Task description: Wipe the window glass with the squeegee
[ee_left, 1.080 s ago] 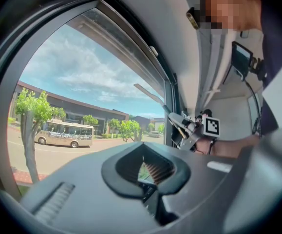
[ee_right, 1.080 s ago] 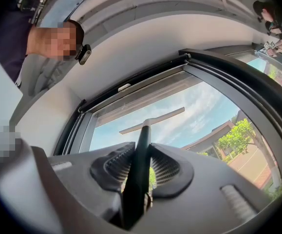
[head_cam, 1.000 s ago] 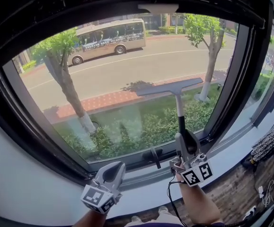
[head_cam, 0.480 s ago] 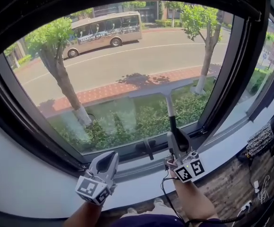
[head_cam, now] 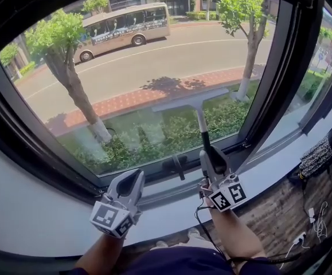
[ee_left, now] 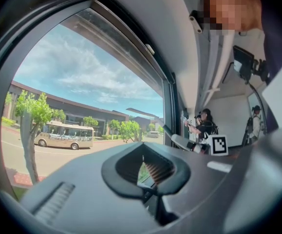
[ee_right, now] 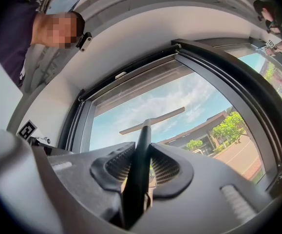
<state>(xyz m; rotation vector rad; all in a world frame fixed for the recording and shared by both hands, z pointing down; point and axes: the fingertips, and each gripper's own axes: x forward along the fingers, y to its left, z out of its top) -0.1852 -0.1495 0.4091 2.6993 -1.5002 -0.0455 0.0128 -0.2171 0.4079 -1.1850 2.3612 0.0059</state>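
Gripped the squeegee [head_cam: 200,119] by its dark handle in the fingers of the right gripper [head_cam: 207,152], clamped on either side of the shaft. Stood it upright, with the pale blade laid crosswise and slightly tilted against the window glass [head_cam: 143,67], low and right of centre, above the dark bottom frame [head_cam: 148,180]. Held the left gripper [head_cam: 134,177] lower and to the left, over the white sill [head_cam: 274,168], well apart from the squeegee, fingers drawn together at the tips with nothing between them. Framed beyond the pane a sunlit street: a beige bus [head_cam: 120,32] toward the upper left, a tree [head_cam: 68,67] at the left edge, a second tree [head_cam: 243,16] at the upper right, a brick-red footpath [head_cam: 125,102] and green shrubs [head_cam: 154,142] below. Showed a dark window handle [head_cam: 174,166] on the bottom frame, between the two grippers. Caught other people [ee_left: 204,126] farther along the wall in the left gripper view, too small to make out.
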